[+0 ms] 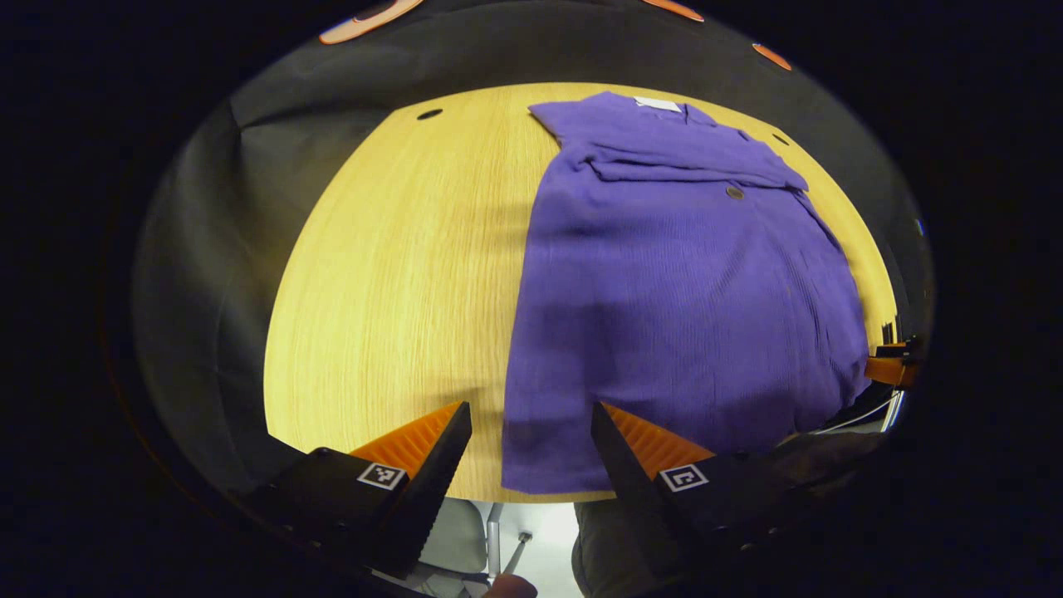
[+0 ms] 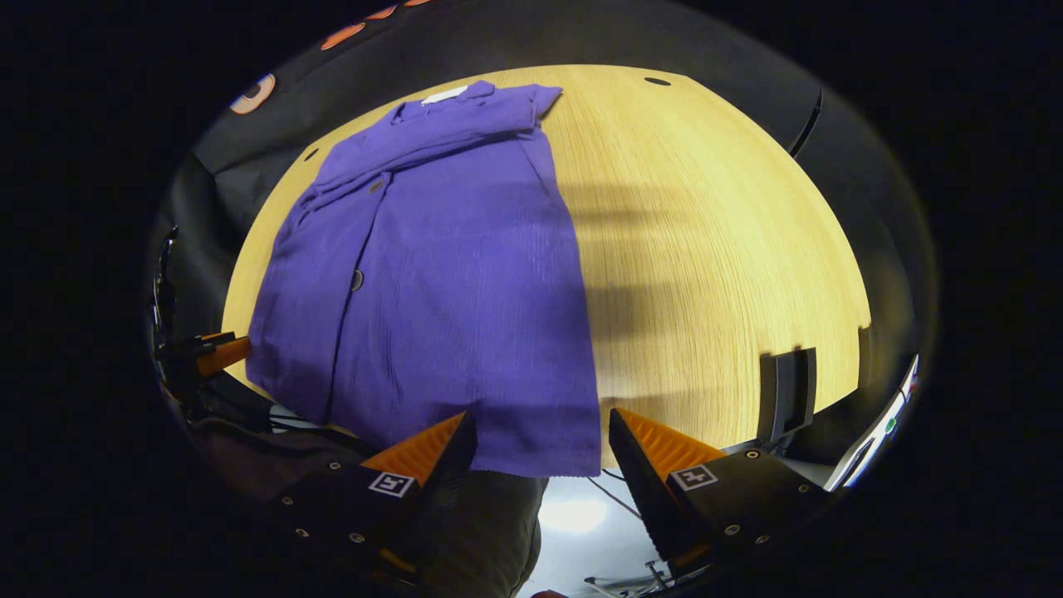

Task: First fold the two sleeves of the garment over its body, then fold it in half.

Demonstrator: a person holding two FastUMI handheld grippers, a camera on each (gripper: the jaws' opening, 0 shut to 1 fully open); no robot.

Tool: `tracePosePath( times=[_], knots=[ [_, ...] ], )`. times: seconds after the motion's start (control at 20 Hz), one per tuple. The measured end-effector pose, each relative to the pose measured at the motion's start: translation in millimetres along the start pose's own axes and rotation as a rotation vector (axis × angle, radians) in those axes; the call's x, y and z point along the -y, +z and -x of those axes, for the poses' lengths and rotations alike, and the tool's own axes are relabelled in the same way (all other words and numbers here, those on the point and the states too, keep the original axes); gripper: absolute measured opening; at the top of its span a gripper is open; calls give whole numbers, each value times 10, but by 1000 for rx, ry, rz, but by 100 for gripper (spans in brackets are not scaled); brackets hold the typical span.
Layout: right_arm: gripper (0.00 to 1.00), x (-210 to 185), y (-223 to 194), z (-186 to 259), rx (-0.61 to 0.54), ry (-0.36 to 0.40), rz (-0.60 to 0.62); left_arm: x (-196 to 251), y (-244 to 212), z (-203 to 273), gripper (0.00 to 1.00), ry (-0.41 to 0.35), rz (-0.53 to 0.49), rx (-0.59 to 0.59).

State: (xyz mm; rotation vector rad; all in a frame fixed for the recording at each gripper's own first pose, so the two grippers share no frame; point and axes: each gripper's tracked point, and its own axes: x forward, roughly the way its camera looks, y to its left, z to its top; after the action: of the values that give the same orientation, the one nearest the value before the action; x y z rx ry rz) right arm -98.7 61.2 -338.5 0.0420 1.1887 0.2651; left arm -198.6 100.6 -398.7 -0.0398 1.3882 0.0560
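A purple buttoned garment [image 1: 673,282] lies flat on the wooden table [image 1: 399,274], collar at the far end, with both sleeves folded across its upper body [image 1: 664,158]. My left gripper [image 1: 531,428] stands open just short of the hem's left corner, touching nothing. In the right gripper view the same garment [image 2: 448,274] stretches away on the table [image 2: 706,249], and my right gripper [image 2: 544,432] is open at the hem's right corner, fingers on either side of the corner without pressing it. The other gripper [image 2: 208,353] shows at the far left.
A dark flat object [image 2: 789,390] stands at the table's near right edge. Small round holes [image 1: 429,114] mark the far tabletop. Bare wood lies left of the garment in the left gripper view and right of it in the right gripper view. Floor and a chair base show below the near edge.
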Motion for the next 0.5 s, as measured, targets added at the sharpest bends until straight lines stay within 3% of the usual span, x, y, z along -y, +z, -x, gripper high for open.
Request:
tracePosePath(
  times=[0.15,0.5],
  knots=[
    [96,-42,-105,-36,-34,21,-29,-53,-168,-85,95,16,-7,-76],
    [93,37,-211,-88,-87,-18,-25,7,-345,-169,94,-68,54,-187]
  ],
)
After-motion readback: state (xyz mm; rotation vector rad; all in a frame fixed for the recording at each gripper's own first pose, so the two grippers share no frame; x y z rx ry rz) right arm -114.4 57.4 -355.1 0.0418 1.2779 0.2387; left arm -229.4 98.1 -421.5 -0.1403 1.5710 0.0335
